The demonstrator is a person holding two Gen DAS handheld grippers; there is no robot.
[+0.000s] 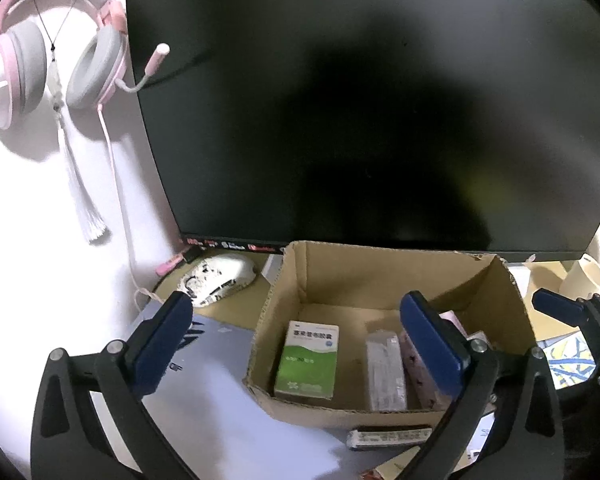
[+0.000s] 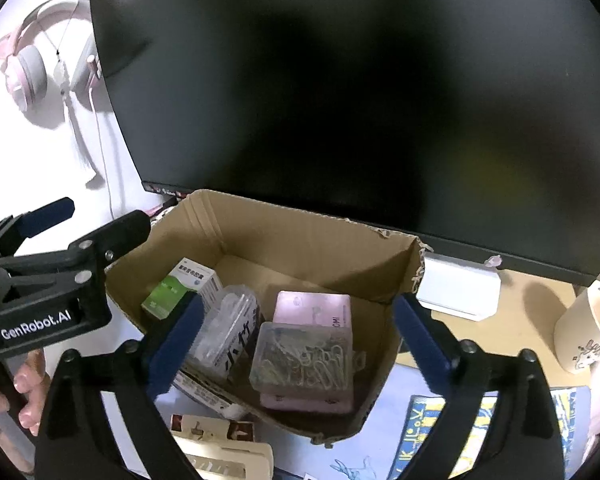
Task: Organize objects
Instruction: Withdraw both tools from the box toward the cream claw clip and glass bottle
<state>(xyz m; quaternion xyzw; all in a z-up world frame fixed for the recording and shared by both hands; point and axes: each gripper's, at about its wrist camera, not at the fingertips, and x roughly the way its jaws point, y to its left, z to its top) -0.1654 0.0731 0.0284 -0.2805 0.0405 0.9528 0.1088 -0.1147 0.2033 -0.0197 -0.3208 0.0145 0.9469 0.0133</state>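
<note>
An open cardboard box point(image 1: 380, 276) point(image 2: 300, 240) stands on the desk below the monitor. In it lie a green and white medicine box point(image 1: 308, 360) point(image 2: 176, 284), a clear packet point(image 1: 384, 372) point(image 2: 228, 328), and a pink box point(image 2: 312, 308) with a clear case of paper clips point(image 2: 304, 356) on top. My left gripper point(image 1: 296, 304) hangs open over the box's left half, with nothing between its pads. Over the right half hovers my right gripper point(image 2: 298, 308), also open and holding nothing. A white printed carton point(image 1: 388, 436) point(image 2: 208, 392) lies against the box's front wall.
A dark monitor point(image 1: 360, 100) rises just behind the box. Pink headphones point(image 1: 52, 48) hang on the wall at left, above a speckled mouse point(image 1: 220, 278). A cream mug point(image 2: 584, 328) and a white stand point(image 2: 456, 292) sit at right. A beige card point(image 2: 224, 452) lies near the front.
</note>
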